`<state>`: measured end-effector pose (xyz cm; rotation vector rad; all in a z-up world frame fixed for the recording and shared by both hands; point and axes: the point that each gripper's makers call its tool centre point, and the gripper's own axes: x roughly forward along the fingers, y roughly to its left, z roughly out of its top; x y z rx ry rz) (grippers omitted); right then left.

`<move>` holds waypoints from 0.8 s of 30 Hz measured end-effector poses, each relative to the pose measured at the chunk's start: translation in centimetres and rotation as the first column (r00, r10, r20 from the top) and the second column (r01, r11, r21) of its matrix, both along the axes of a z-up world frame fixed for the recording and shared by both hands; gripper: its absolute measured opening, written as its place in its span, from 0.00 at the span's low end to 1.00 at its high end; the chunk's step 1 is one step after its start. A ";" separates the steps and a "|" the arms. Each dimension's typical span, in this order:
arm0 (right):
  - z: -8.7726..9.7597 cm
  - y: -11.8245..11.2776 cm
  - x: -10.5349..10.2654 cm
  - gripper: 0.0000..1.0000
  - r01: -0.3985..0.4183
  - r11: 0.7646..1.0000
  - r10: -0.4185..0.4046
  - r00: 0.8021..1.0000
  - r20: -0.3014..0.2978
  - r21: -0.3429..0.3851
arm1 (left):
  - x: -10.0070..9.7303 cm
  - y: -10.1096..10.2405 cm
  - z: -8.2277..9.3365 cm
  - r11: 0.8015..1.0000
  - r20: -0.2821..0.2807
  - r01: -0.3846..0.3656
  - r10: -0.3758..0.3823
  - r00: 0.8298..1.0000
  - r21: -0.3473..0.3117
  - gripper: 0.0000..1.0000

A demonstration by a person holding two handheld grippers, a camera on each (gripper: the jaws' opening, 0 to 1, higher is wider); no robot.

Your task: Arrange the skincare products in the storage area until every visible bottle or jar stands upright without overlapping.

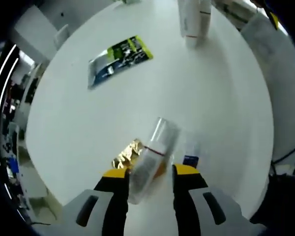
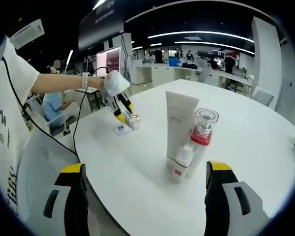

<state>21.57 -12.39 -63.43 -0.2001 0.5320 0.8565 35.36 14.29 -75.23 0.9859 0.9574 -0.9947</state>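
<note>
My left gripper (image 1: 151, 172) looks down on the white round table (image 1: 211, 108) and is shut on a blurred clear bottle (image 1: 152, 152) with a red band, held tilted between the yellow-tipped jaws. A gold jar (image 1: 128, 153) and a small blue-and-white item (image 1: 191, 158) lie just beyond the jaws. In the right gripper view a white tube (image 2: 179, 120), a clear bottle with a red collar (image 2: 203, 130) and a small white bottle (image 2: 183, 160) stand upright close together. My right gripper (image 2: 145, 167) is open just short of them, holding nothing. The left gripper (image 2: 124, 114) works at the far left.
A green-and-black sachet (image 1: 119, 58) lies flat on the table's far side, and the white tube (image 1: 194, 19) stands at the top edge. A person's sleeve (image 2: 10, 98) and cable are at my left. Office desks (image 2: 187, 71) fill the background.
</note>
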 end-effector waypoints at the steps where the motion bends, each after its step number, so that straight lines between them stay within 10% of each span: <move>1: 0.0 0.0 0.0 1.00 0.000 1.000 0.000 1.000 0.000 0.000 | -0.2 0.0 0.0 1.000 -0.005 0.005 -0.005 1.000 0.008 0.29; 24: -0.6 -0.2 0.0 1.00 0.003 1.000 -0.003 1.000 -0.025 -0.007 | 0.3 -0.1 -1.3 0.997 -0.058 0.049 -0.046 0.997 0.059 0.21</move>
